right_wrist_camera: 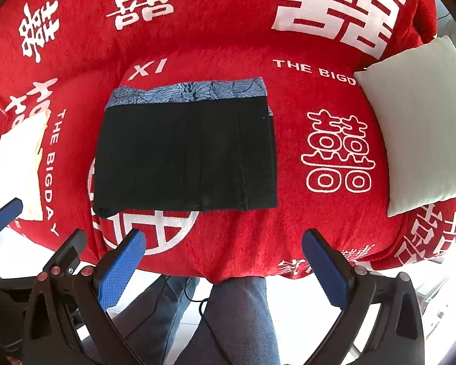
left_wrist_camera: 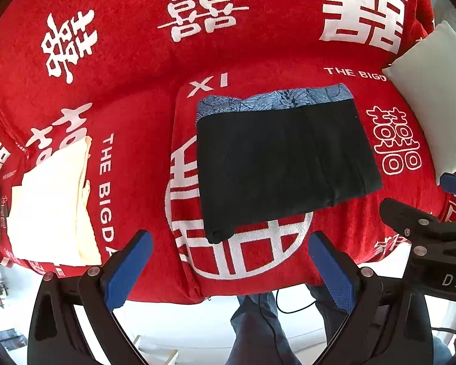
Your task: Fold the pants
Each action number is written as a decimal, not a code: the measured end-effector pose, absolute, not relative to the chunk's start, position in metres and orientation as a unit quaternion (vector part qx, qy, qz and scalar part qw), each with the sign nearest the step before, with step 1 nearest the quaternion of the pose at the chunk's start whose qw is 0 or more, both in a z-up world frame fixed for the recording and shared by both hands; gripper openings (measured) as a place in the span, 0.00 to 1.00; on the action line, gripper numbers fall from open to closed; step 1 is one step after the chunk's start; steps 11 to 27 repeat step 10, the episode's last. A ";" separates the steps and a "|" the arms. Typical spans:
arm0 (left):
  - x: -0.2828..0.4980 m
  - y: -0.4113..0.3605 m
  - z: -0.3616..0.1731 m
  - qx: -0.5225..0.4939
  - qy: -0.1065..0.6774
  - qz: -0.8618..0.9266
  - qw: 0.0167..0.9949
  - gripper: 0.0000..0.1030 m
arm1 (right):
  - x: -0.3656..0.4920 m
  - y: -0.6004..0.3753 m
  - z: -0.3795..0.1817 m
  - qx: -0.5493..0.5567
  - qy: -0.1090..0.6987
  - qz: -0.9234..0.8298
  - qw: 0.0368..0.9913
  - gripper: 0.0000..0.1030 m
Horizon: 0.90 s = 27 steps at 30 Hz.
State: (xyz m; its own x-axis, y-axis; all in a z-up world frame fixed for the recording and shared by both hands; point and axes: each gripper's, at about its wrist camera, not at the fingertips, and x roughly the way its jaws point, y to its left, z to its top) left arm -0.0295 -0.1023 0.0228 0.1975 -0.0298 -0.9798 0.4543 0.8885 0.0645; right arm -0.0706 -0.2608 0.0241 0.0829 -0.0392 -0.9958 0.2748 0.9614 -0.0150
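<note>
The black folded pants (left_wrist_camera: 284, 164) lie as a flat, roughly rectangular packet on the red plush blanket (left_wrist_camera: 136, 70) printed with white characters, straight ahead of the left gripper (left_wrist_camera: 231, 267) and just beyond its blue-padded fingertips (left_wrist_camera: 127, 269). That gripper's jaws stand wide apart, holding nothing, hovering at the blanket's near edge. From the right wrist camera, the same pants (right_wrist_camera: 185, 155) sit ahead and slightly left of the right gripper (right_wrist_camera: 223, 266), whose blue pads (right_wrist_camera: 121, 270) are likewise spread wide and empty, clear of the cloth.

A band of blue patterned fabric (left_wrist_camera: 276, 97) with a leaf-like print shows along the far edge of the pants, peeking out from under the black layer.

Readable writing on the blanket: "XI" (left_wrist_camera: 209, 84) just past the far left corner of the pants, "THE BIGD" (left_wrist_camera: 354, 73) further right and cut off by a white square cushion (left_wrist_camera: 434, 103), and "THE BIGDA" (left_wrist_camera: 106, 188) running sideways to the left. White double-happiness characters (right_wrist_camera: 337, 152) are scattered across the red cloth, one sitting right of the pants. The right gripper's black body, seen at the far right of the left camera, carries the letters "DAS" (left_wrist_camera: 454, 282), cut off at the edge.

Left of the left gripper lies a cream folded cloth (left_wrist_camera: 51, 206).
</note>
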 end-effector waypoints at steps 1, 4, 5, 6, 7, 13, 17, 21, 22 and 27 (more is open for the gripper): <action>-0.029 -0.102 0.022 0.171 0.614 -0.161 0.753 1.00 | -0.070 -0.260 0.024 0.087 0.669 -0.106 0.730 1.00; -0.028 -0.102 0.021 0.167 0.617 -0.159 0.753 1.00 | -0.069 -0.261 0.023 0.086 0.670 -0.105 0.730 1.00; -0.028 -0.101 0.021 0.166 0.616 -0.158 0.754 1.00 | -0.069 -0.261 0.023 0.087 0.670 -0.105 0.730 1.00; -0.028 -0.101 0.021 0.165 0.615 -0.157 0.755 1.00 | -0.069 -0.261 0.023 0.087 0.669 -0.105 0.730 1.00; -0.028 -0.101 0.022 0.165 0.614 -0.157 0.756 1.00 | -0.068 -0.261 0.023 0.089 0.669 -0.106 0.730 1.00; -0.028 -0.103 0.022 0.165 0.614 -0.162 0.755 1.00 | -0.068 -0.264 0.023 0.091 0.669 -0.108 0.730 1.00; -0.028 -0.103 0.022 0.165 0.614 -0.162 0.755 1.00 | -0.068 -0.264 0.023 0.091 0.669 -0.108 0.730 1.00; -0.028 -0.103 0.022 0.165 0.614 -0.162 0.755 1.00 | -0.068 -0.264 0.023 0.091 0.669 -0.108 0.730 1.00; -0.028 -0.103 0.022 0.165 0.614 -0.162 0.755 1.00 | -0.068 -0.264 0.023 0.091 0.669 -0.108 0.730 1.00; -0.028 -0.103 0.022 0.165 0.614 -0.162 0.755 1.00 | -0.068 -0.264 0.023 0.091 0.669 -0.108 0.730 1.00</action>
